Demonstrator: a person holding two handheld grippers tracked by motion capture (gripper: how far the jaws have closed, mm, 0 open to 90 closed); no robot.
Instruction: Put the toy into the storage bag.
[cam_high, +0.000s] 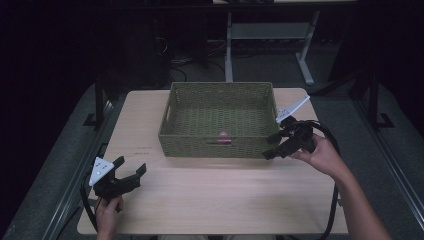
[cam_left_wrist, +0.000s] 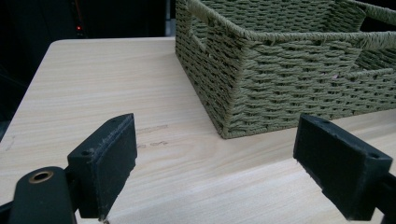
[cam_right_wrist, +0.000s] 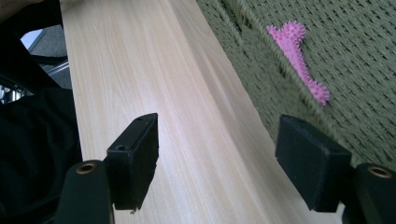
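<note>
- The woven basket (cam_high: 218, 119) sits at the middle of the wooden table (cam_high: 215, 195), toward the far edge, which leaves a broad bare strip of tabletop on the person's side for both hands to work over
- A pink spiky toy (cam_right_wrist: 299, 60) lies on the basket floor, close against the near wall — in the high view it shows as a small pink patch (cam_high: 223, 137) through the handle slot of that wall, so it appears to be the thing the work concerns
- The right gripper (cam_high: 274, 145) hangs just off the basket's near right corner, jaws spread wide with nothing between them; its own view looks along the near wall with the toy inside the rim, a pose that suits either a reach in or a hand drawing clear of the basket
- The right hand (cam_high: 322, 155) holds the tool tilted, its grey plate pointing up and away, probably so the jaws can pass over the rim rather than butt against the weave
- The left gripper (cam_high: 131, 176) rests low near the table's front left corner, well apart from the basket, jaws likewise open and empty — it looks parked out of the way
- Its view faces the basket's left near corner (cam_left_wrist: 229, 126), so it could move in to steady the basket if needed
</note>
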